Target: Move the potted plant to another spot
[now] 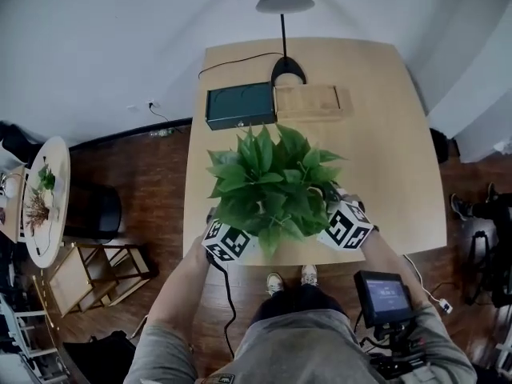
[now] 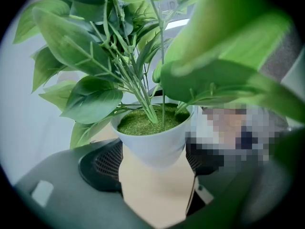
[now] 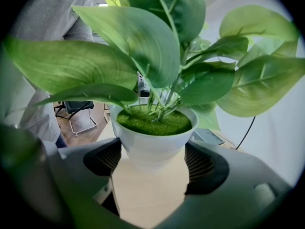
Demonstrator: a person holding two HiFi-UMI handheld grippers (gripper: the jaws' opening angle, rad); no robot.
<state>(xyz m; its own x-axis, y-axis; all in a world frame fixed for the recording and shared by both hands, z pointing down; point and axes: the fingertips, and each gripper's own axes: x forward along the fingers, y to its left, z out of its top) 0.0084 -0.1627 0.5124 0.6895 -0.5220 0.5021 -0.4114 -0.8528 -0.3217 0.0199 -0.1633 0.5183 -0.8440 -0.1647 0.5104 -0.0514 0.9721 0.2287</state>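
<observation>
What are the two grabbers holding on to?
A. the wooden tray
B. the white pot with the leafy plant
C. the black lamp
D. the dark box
B: the white pot of the potted plant sits between the jaws of the left gripper and of the right gripper, with their pads against its sides.
</observation>
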